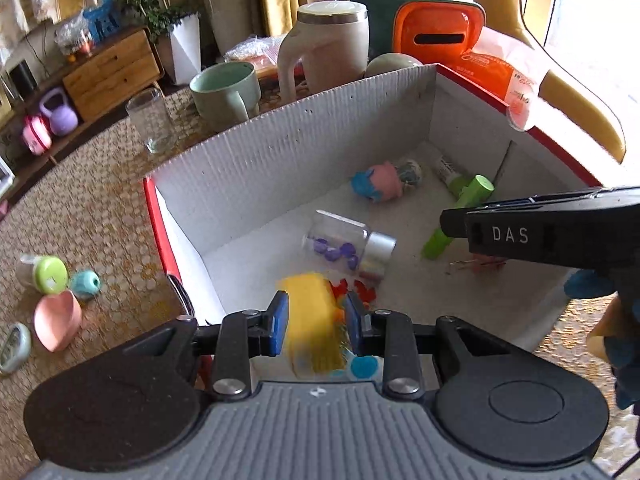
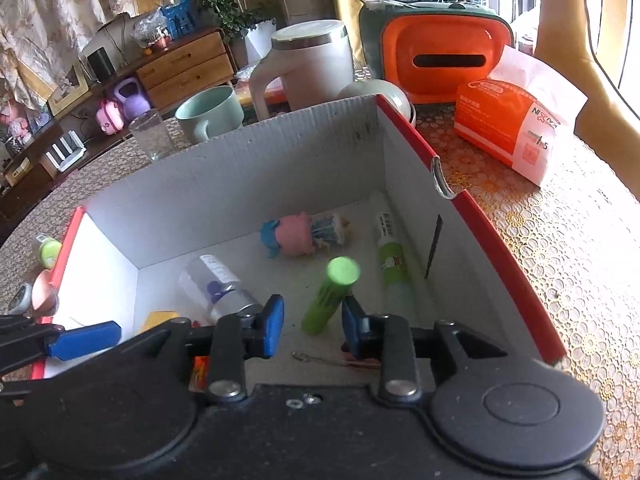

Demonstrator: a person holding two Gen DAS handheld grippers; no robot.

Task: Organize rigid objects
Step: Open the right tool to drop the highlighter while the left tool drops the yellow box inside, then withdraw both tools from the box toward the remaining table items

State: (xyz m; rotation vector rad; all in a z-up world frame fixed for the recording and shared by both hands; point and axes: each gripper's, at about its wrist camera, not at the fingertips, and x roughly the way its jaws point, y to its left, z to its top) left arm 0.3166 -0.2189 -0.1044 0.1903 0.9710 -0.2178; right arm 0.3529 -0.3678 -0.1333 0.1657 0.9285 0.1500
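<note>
A red-edged cardboard box (image 1: 304, 148) with white inside stands on the table. My left gripper (image 1: 316, 322) is open over its near edge, and a blurred yellow block (image 1: 314, 312) sits between the fingers, apart from them. My right gripper (image 2: 312, 326) is open above the box; a green tube (image 2: 330, 294) stands tilted between and beyond its fingers, free of them. In the box lie a clear bottle with purple bits (image 1: 348, 246), a pink and blue doll (image 1: 380, 182) and a green-and-white tube (image 2: 390, 258). The right gripper shows in the left wrist view (image 1: 552, 232).
On the table left of the box lie a pink heart dish (image 1: 56, 320), a teal ball (image 1: 85, 283) and a green-lidded jar (image 1: 44, 274). Behind the box stand a glass (image 1: 152, 120), a green mug (image 1: 226, 94), a white kettle (image 1: 326, 48) and an orange case (image 2: 444, 54).
</note>
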